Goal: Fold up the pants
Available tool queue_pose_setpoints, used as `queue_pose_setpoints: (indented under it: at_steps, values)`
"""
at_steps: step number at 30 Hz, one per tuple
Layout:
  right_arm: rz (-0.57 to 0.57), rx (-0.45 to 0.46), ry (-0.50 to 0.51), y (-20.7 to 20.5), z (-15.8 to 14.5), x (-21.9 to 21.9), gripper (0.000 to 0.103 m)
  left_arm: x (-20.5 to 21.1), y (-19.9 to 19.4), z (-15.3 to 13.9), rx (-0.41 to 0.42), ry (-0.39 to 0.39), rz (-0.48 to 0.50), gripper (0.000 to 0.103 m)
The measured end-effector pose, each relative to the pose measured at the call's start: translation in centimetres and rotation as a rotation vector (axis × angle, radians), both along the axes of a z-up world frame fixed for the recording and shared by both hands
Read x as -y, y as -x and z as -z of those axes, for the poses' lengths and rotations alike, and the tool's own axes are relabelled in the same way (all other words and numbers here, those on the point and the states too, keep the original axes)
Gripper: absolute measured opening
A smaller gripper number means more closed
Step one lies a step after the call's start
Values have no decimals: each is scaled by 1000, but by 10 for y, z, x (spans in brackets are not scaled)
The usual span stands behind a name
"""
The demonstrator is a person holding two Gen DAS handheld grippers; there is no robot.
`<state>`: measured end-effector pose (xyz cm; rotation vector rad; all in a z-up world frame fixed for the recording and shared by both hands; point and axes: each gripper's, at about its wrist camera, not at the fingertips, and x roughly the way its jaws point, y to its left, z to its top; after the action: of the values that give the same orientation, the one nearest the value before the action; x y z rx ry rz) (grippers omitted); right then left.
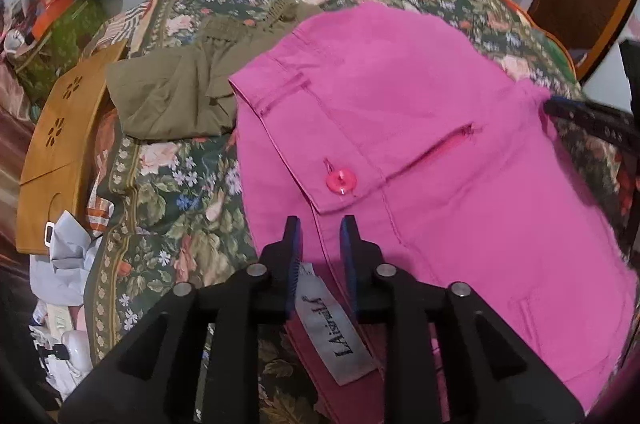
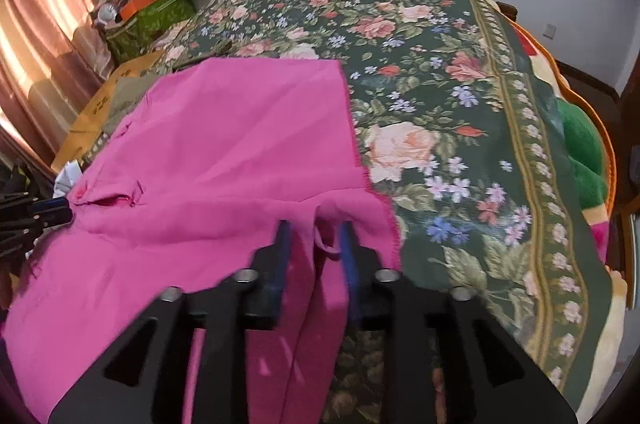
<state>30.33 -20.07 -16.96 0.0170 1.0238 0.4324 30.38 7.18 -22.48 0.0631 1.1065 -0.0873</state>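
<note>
The pink pants point(image 1: 420, 152) lie folded on the floral bedspread point(image 1: 168, 192), with a pink button point(image 1: 341, 181) and a white brand label point(image 1: 340, 324) at the waistband. My left gripper point(image 1: 320, 232) straddles the waistband by the label, its jaws a little apart around the cloth. In the right wrist view the pants point(image 2: 224, 152) spread to the left, and my right gripper point(image 2: 314, 236) has a raised fold of pink cloth between its fingers. The right gripper's tip also shows at the right edge of the left wrist view point(image 1: 580, 116).
Olive green pants point(image 1: 176, 96) lie beyond the pink ones. A tan wooden board point(image 1: 60, 144) and crumpled white cloth point(image 1: 68, 264) lie at the bed's left. A green box point(image 2: 148, 20) with clutter stands by the curtain point(image 2: 40, 36). A green pillow point(image 2: 584, 152) lies at the bed's right.
</note>
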Motion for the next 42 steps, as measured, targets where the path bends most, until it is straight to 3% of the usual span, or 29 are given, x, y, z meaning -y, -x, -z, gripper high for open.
queue_pose_setpoints:
  at_steps: [1, 3, 6, 9, 11, 18, 22, 25, 27, 30, 36, 42]
  values:
    - [6, 3, -10, 1, -4, 4, 41, -2, -2, -5, 14, 6, -6, 30]
    - [13, 16, -29, 3, -12, 9, 42, -4, -5, -14, 42, 27, -11, 47]
    - [12, 62, -24, 7, -28, 13, 44, -5, -12, -26, 78, 44, -2, 57]
    - [41, 116, -35, 4, -42, 17, 56, -3, -24, -28, 84, 42, -6, 61]
    - [63, 125, -42, -2, -42, 20, 57, -5, -37, -23, 63, 53, -21, 61]
    - [71, -1, -11, -30, -1, 11, 57, -15, -63, 13, -71, 142, -59, 62]
    - [60, -71, -13, -38, 23, 5, 57, -12, -65, 26, -103, 173, -61, 72]
    - [37, -50, 10, -37, 25, -1, 46, -4, -67, 28, -104, 162, -33, 72]
    - [9, -61, 31, -38, 29, -6, 25, 4, -69, 29, -90, 122, -2, 63]
    - [-43, -31, 140, -34, 33, -15, 15, 15, -69, 28, -73, 51, 27, 52]
    - [-106, -12, 231, -23, 33, -11, 6, 18, -72, 23, -58, -5, 43, 23]
    - [-114, 3, 275, -13, 29, -4, 5, 27, -80, 26, -51, -110, 67, 16]
